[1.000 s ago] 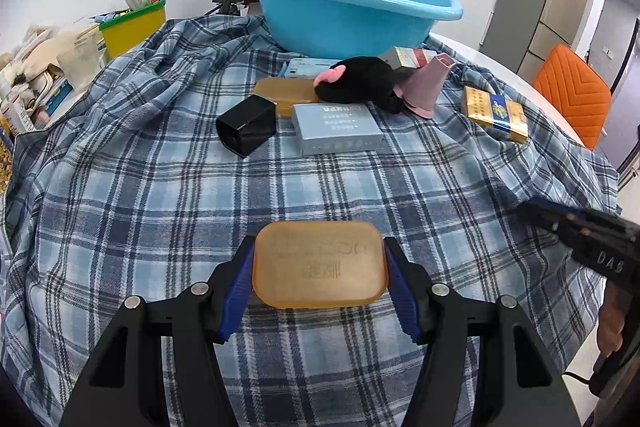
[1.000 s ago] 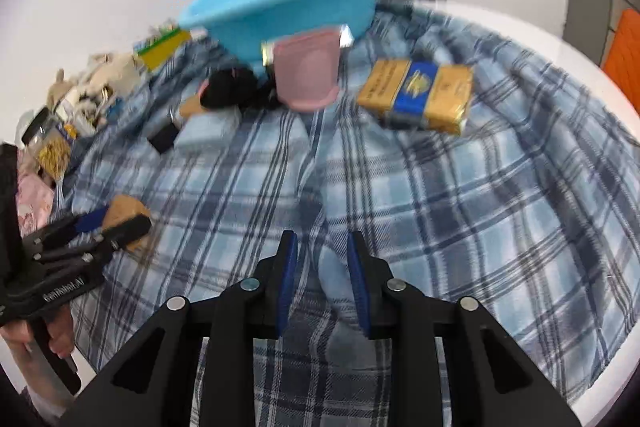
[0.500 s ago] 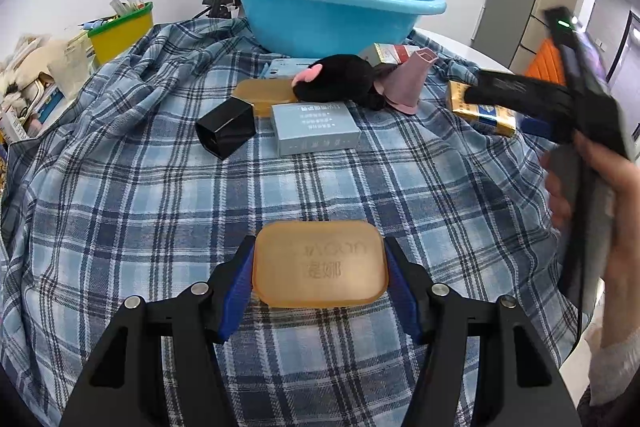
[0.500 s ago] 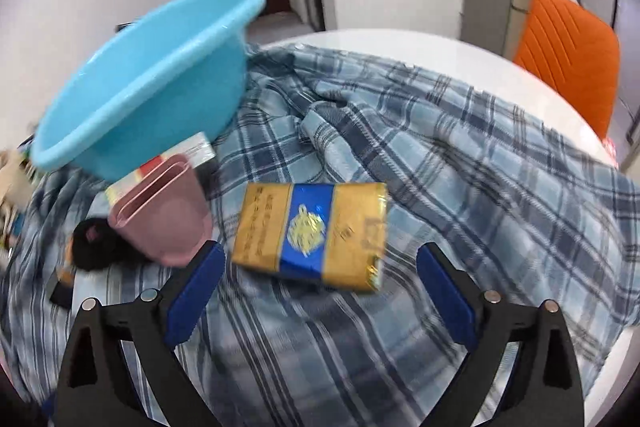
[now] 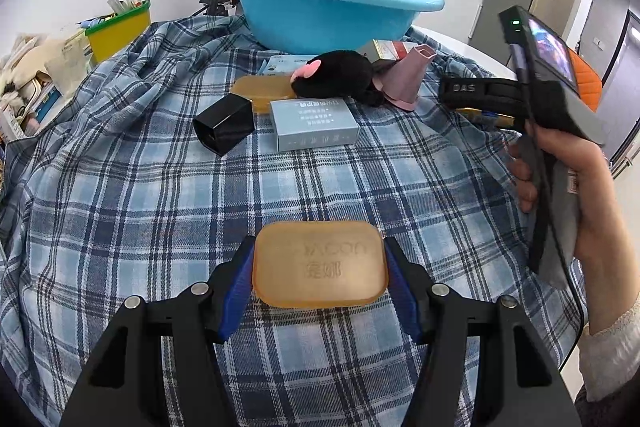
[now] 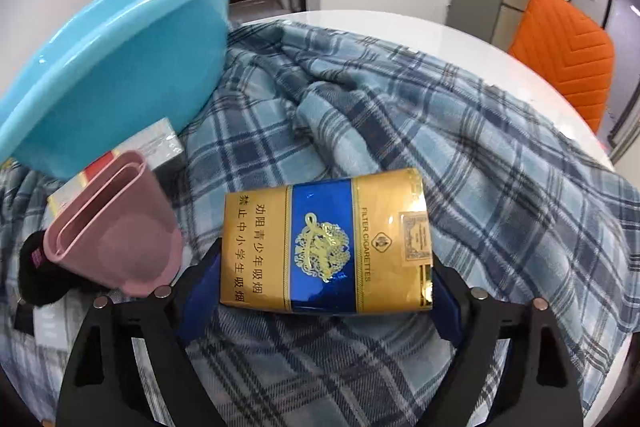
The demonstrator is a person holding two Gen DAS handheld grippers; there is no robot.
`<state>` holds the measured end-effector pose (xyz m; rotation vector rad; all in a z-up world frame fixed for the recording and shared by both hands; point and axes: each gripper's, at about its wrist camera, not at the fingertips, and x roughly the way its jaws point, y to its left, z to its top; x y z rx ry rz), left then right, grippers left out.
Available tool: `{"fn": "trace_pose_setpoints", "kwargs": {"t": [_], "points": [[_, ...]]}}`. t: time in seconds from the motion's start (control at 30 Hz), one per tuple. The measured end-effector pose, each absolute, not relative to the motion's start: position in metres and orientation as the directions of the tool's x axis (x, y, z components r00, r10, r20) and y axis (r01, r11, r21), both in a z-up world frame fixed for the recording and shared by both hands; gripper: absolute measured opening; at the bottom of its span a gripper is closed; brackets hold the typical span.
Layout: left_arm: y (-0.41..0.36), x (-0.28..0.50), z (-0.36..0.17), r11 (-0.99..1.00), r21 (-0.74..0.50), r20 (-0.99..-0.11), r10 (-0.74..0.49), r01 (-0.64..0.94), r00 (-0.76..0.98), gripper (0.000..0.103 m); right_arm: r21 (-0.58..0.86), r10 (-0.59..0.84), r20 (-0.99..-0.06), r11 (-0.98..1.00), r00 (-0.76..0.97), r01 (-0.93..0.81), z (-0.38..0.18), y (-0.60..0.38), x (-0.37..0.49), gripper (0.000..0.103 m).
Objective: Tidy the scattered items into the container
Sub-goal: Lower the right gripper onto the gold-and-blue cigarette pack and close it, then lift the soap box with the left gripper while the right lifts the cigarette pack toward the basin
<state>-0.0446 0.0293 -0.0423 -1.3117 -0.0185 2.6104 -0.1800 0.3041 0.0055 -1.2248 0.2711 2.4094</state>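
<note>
While the left gripper clamps an amber soap bar, the right gripper is closing around the cigarette pack; beyond both, the blue basin seems empty, its floor unseen.

Counts: 2 amber soap bars, one at 6 o'clock, one at 12. 1 blue basin, 12 o'clock. 1 black box. 1 grey box. 1 black plush toy. 1 pink funnel. 1 gold-and-blue cigarette pack. 1 red-and-white pack, partly hidden. 1 light blue box behind the toy. 1 plaid cloth.
</note>
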Motion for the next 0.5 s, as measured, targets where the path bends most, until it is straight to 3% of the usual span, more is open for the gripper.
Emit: {"fn": "trace_pose_setpoints", "kwargs": {"t": [0.5], "points": [[0.043,-0.040,-0.046,-0.972,-0.116,-0.791,0.214,-0.203,-0.573,0.063,0.019,0.123,-0.756,-0.978,-0.642,-0.210,0.040,0.254,-0.082,0.087]]}}
